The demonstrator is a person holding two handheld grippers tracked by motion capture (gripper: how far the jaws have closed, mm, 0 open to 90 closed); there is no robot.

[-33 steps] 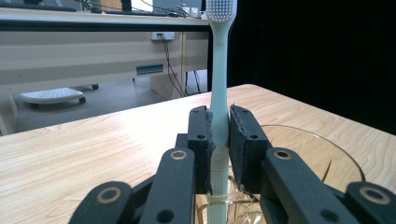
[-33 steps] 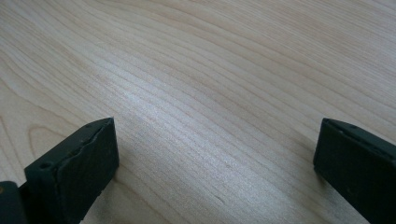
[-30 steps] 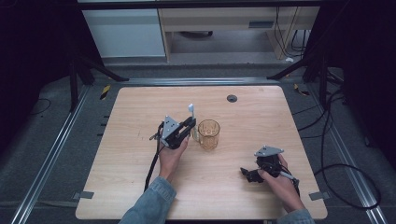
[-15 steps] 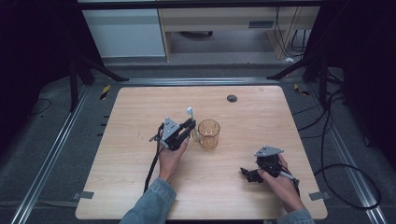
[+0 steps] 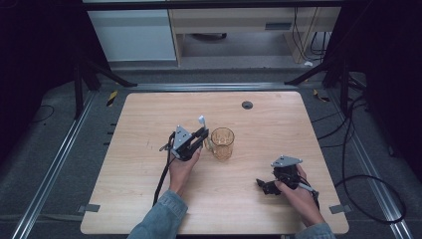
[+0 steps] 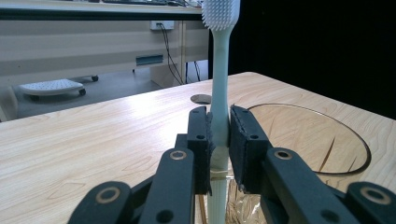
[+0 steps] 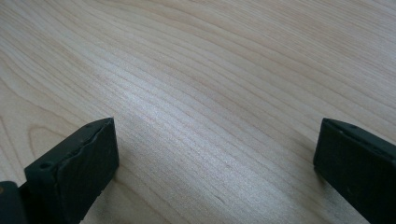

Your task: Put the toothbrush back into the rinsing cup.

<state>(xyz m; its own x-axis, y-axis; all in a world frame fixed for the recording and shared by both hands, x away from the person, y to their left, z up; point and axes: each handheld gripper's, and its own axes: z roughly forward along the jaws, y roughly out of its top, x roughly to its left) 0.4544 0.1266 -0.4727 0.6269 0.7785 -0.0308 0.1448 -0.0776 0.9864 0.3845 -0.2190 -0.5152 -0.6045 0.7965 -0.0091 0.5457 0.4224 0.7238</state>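
A pale green toothbrush (image 6: 219, 70) stands upright, clamped between the pads of my left gripper (image 6: 218, 140), its white bristle head at the top. From above, that left gripper (image 5: 199, 135) sits just left of an amber glass cup (image 5: 222, 143) at the table's middle, the toothbrush (image 5: 201, 120) head poking up beside it. The cup's rim (image 6: 327, 135) lies right of the jaws. My right gripper (image 5: 263, 185) rests low near the front right of the table, and in the right gripper view its jaws stand wide apart over bare wood with nothing between them.
The wooden table (image 5: 149, 124) has a round dark grommet (image 5: 247, 104) near its far edge. Cables (image 5: 358, 179) trail on the floor at the right. Behind the table stand a white cabinet (image 5: 134, 35) and a low shelf.
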